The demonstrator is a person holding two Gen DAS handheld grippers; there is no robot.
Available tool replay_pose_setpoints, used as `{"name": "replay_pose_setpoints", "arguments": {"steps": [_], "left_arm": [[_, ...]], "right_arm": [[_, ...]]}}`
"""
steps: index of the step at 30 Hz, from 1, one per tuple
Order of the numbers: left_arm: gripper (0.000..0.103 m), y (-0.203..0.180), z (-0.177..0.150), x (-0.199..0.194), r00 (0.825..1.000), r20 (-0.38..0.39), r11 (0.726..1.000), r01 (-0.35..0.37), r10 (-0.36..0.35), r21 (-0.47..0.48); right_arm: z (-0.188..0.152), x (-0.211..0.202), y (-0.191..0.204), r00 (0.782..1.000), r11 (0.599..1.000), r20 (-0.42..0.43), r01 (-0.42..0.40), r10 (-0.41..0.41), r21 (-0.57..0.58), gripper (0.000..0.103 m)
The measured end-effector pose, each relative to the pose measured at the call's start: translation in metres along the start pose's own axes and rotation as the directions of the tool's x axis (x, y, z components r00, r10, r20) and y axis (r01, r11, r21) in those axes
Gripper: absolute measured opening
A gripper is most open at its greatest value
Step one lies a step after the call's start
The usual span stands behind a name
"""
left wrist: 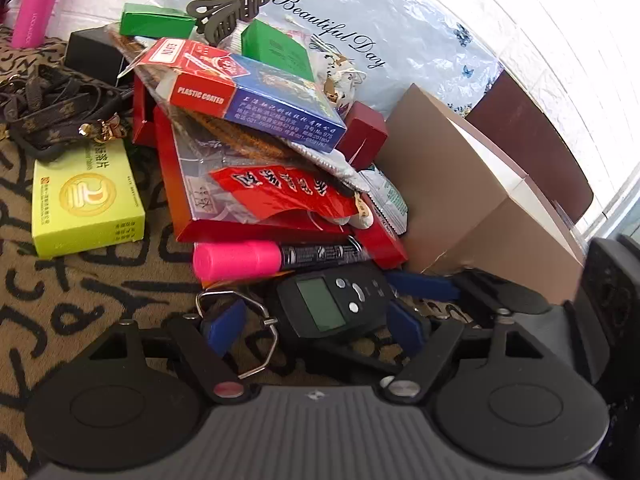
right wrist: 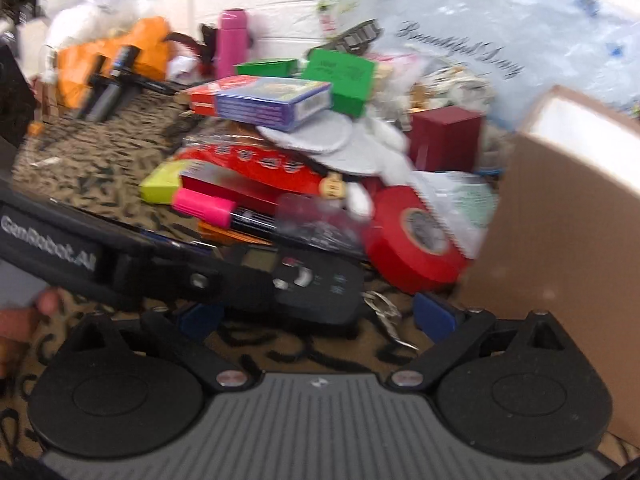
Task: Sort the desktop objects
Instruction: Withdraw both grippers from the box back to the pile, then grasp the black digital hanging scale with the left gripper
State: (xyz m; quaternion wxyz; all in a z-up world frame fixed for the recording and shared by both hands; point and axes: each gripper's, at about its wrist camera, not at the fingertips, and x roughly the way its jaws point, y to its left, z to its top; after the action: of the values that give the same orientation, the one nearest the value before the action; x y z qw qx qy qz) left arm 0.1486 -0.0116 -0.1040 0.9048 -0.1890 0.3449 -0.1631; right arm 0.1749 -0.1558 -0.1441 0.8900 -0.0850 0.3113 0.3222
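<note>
A black handheld digital scale [left wrist: 326,304] with a grey screen and a metal loop [left wrist: 240,332] lies on the patterned cloth. My left gripper [left wrist: 314,326] straddles it. The right blue pad is at the scale's side and the left pad stands off it beside the loop, so the jaws are open. My right gripper [right wrist: 316,318] is open too, with the scale [right wrist: 320,284] just ahead of its fingertips; this view is blurred. A pink-capped marker [left wrist: 240,260] lies just beyond the scale. A red tape roll [right wrist: 416,236] sits to the right.
A pile behind holds a playing-card box [left wrist: 256,96], red packets, green boxes [left wrist: 276,46], a dark red box [left wrist: 362,136] and a hair claw [left wrist: 232,12]. A yellow-green box [left wrist: 88,200] and a brown strap [left wrist: 52,108] lie left. An open cardboard box [left wrist: 460,200] stands right.
</note>
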Motion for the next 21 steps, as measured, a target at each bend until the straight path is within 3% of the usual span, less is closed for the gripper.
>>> {"name": "replay_pose_setpoints", "arguments": {"steps": [2, 6, 13, 21], "left_arm": [[0.075, 0.000, 0.000, 0.000, 1.000, -0.001, 1.000, -0.004, 0.004, 0.015], [0.059, -0.001, -0.001, -0.003, 1.000, -0.012, 0.999, -0.016, 0.016, 0.043], [0.059, -0.006, -0.011, -0.017, 0.998, -0.055, 0.997, 0.009, -0.005, 0.074], [0.059, -0.013, -0.035, -0.047, 0.992, -0.120, 0.990, 0.065, -0.050, 0.122]], "right_arm": [[0.001, 0.006, 0.001, 1.000, 1.000, -0.009, -0.023, 0.023, 0.001, 0.099], [-0.002, 0.005, 0.018, 1.000, 0.998, -0.019, 0.021, -0.022, -0.064, 0.089], [-0.020, -0.026, 0.031, 0.999, 0.999, -0.021, 0.043, -0.043, -0.007, 0.070], [-0.051, -0.068, 0.052, 0.999, 0.999, -0.021, 0.030, -0.030, 0.039, 0.061]]}}
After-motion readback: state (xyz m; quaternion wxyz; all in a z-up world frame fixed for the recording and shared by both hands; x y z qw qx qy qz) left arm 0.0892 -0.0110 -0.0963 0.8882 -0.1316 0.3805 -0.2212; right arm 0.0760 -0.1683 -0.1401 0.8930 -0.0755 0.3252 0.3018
